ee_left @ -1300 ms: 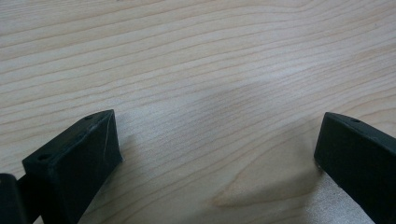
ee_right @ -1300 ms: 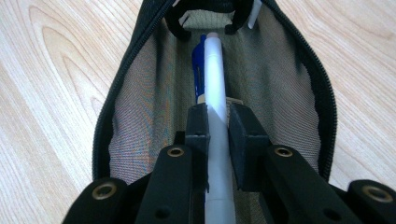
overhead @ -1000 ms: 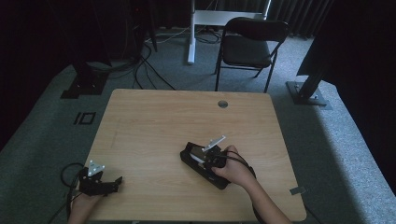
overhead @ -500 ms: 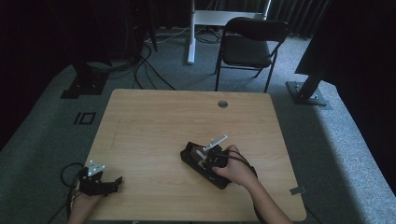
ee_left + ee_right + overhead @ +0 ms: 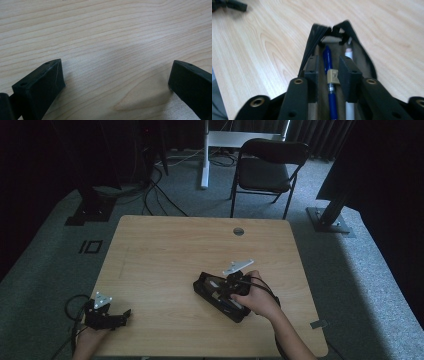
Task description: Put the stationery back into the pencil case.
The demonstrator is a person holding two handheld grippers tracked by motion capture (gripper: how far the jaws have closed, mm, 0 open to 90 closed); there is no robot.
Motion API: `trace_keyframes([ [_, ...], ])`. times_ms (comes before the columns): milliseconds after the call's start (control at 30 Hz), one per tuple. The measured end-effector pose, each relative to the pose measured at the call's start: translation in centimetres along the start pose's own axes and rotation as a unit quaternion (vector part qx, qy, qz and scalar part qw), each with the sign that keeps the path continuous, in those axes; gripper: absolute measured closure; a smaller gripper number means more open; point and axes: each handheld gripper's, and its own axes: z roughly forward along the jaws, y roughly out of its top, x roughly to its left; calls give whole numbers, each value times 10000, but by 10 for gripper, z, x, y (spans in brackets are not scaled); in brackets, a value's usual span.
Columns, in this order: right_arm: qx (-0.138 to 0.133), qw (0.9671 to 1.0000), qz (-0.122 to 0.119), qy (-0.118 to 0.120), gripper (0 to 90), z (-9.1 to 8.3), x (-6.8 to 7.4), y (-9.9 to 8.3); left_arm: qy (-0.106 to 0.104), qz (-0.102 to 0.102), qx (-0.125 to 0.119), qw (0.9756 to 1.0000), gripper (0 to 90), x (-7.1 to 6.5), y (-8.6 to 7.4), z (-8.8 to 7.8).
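An open black pencil case point(image 5: 220, 296) lies on the wooden table point(image 5: 165, 250), right of centre near the front. My right gripper point(image 5: 216, 289) hovers in its mouth. In the right gripper view the right gripper point(image 5: 329, 62) straddles a blue pen point(image 5: 327, 53) with a tan band, which lies in the case point(image 5: 312, 45) beside a white pen point(image 5: 349, 53). Its jaws have just been opening, with the blue pen between them and the pads not pressing on it. My left gripper point(image 5: 125, 314) rests at the front left corner, and the left gripper point(image 5: 116, 75) stands open over bare wood.
A round cable hole point(image 5: 238, 231) sits near the table's far edge. Behind the table stand a black chair point(image 5: 270, 167) and a white desk leg point(image 5: 205, 155). Cables and dark stand bases point(image 5: 90, 212) lie on the grey carpet.
My right gripper has lifted slightly above the pencil case. The left gripper has stayed where it was.
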Motion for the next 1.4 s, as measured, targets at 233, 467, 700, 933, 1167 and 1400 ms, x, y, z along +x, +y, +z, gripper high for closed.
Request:
trace_keyframes([
  [233,-340,9991,222,-150,624,-8,-10,-1,-1,8,6,10000,3,0,0,0],
  [467,-639,9959,488,-408,551,-18,-21,-3,-1,2,0,10000,2,0,0,0],
  [700,-920,9902,835,-639,482,-23,-31,-5,-2,2,3,10000,2,0,0,0],
  [933,-1060,9854,1059,-804,427,-22,-42,-13,-3,-4,3,10000,3,0,0,0],
  [1167,-1015,9814,1207,-1091,401,-21,-52,-23,-3,-5,3,10000,2,0,0,0],
  [1400,-1013,9764,1423,-1269,378,-17,-63,-36,-3,-4,3,10000,2,0,0,0],
])
